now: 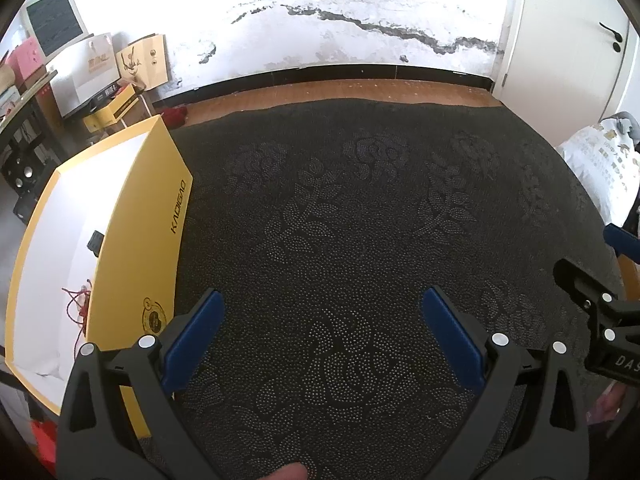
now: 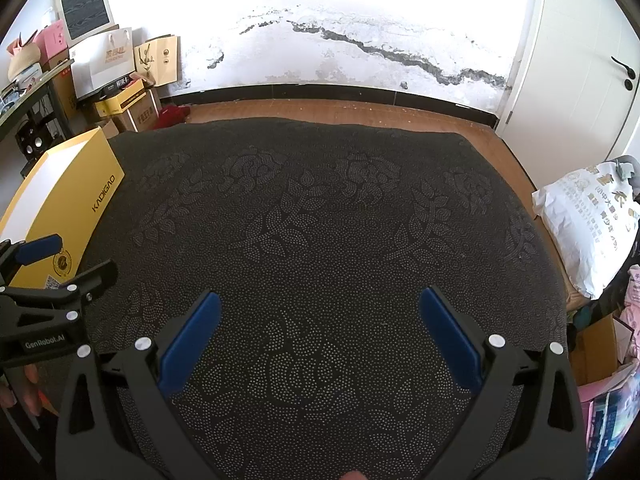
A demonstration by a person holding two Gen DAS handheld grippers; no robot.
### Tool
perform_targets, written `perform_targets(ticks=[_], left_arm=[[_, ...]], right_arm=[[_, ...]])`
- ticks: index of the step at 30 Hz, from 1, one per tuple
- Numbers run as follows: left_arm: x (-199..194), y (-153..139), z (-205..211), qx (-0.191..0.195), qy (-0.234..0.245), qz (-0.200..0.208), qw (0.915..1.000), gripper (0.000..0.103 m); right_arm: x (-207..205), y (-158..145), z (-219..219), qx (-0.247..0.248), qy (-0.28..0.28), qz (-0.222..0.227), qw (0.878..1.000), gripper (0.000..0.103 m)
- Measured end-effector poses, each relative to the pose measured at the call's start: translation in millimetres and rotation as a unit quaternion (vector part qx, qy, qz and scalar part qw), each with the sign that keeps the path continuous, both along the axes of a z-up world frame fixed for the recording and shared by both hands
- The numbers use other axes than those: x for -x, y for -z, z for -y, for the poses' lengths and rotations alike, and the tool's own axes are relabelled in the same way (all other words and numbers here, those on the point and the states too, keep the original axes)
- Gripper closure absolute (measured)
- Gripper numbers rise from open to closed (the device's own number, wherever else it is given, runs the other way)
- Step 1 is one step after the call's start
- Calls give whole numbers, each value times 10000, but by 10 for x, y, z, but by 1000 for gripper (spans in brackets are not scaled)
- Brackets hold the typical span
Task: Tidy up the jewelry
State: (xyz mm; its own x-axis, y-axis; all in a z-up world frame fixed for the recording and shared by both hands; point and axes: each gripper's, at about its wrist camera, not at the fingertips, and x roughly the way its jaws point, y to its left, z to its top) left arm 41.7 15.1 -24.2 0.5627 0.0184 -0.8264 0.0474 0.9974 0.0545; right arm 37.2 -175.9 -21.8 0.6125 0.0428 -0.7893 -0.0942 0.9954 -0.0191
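Note:
A yellow box (image 1: 136, 240) with a white inside stands open at the left edge of the dark patterned cloth (image 1: 340, 220). A red string piece of jewelry (image 1: 78, 306) and a small black item (image 1: 95, 242) lie inside it. My left gripper (image 1: 322, 302) is open and empty over the cloth, just right of the box. My right gripper (image 2: 320, 304) is open and empty over the cloth's middle. The box also shows in the right wrist view (image 2: 68, 204). Each gripper shows at the edge of the other's view: the right one (image 1: 600, 312) and the left one (image 2: 44, 280).
A white printed bag (image 2: 588, 220) lies at the cloth's right side. Boxes and paper bags (image 2: 116, 76) are stacked at the back left by the wall. A white door (image 2: 580, 60) is at the back right. Wooden floor (image 2: 340, 110) runs behind the cloth.

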Motion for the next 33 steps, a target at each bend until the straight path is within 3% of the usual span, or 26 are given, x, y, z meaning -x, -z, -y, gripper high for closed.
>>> perform_targets(ticks=[33], left_arm=[[22, 18, 40, 46, 130, -29, 9999, 6]], right_arm=[[-21, -2, 1, 17, -4, -4, 10000, 7]])
